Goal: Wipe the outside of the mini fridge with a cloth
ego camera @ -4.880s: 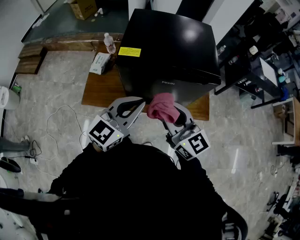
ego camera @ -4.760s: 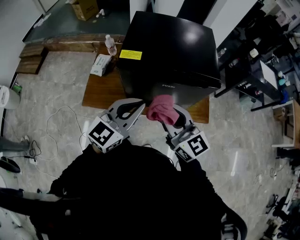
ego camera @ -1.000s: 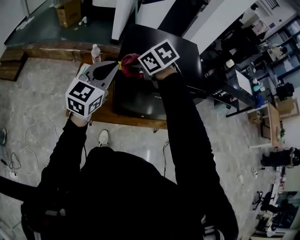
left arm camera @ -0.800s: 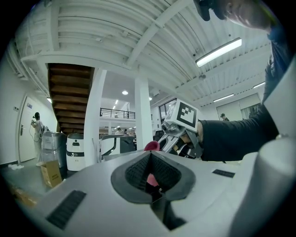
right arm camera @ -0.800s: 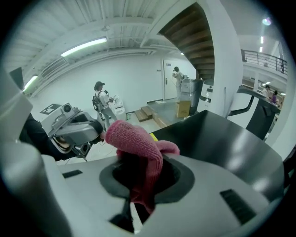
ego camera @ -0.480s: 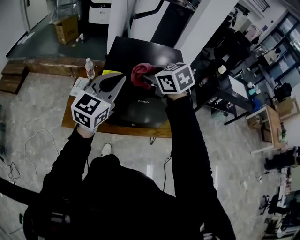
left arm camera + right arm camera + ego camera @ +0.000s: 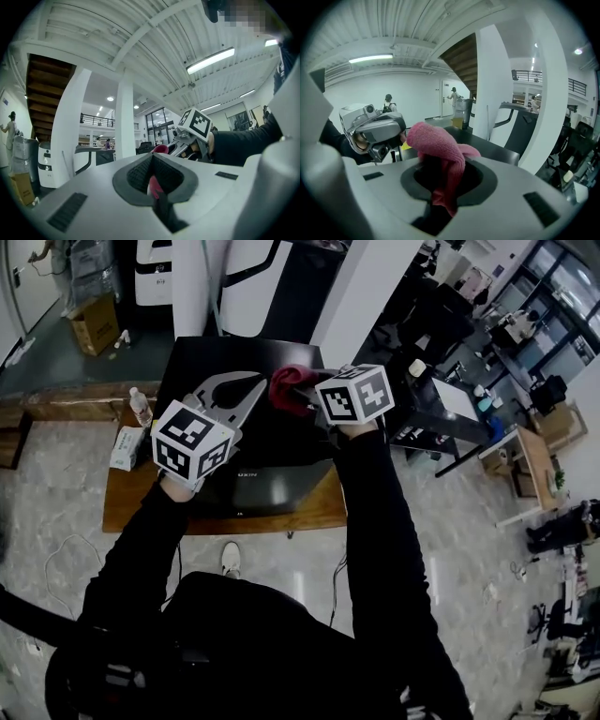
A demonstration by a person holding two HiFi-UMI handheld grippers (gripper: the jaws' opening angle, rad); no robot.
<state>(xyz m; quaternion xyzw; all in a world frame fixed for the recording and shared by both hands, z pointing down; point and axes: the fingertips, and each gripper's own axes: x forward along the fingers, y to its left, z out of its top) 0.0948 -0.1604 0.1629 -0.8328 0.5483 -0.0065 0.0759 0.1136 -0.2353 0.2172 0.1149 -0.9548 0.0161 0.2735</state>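
The black mini fridge (image 7: 211, 357) stands on a low wooden platform (image 7: 127, 507), its glossy front (image 7: 272, 488) facing me. My right gripper (image 7: 298, 390) is shut on a pink cloth (image 7: 289, 385) and holds it over the right part of the fridge top. In the right gripper view the cloth (image 7: 436, 140) bulges out of the shut jaws of that gripper (image 7: 440, 161), with the fridge top (image 7: 487, 145) beyond. My left gripper (image 7: 253, 383) is shut, hovers above the fridge top just left of the cloth, and holds nothing. Its tips (image 7: 151, 155) meet in the left gripper view.
A water bottle (image 7: 142, 407) and a tissue pack (image 7: 124, 448) lie at the platform's left end. A white pillar (image 7: 352, 287) rises behind the fridge. Black desks (image 7: 441, 409) crowd the right side. A cardboard box (image 7: 94, 334) sits back left.
Both grippers have risen from in front of the fridge door to above its top. The cloth has travelled with the right gripper. My head has moved back, so the fridge front shows.
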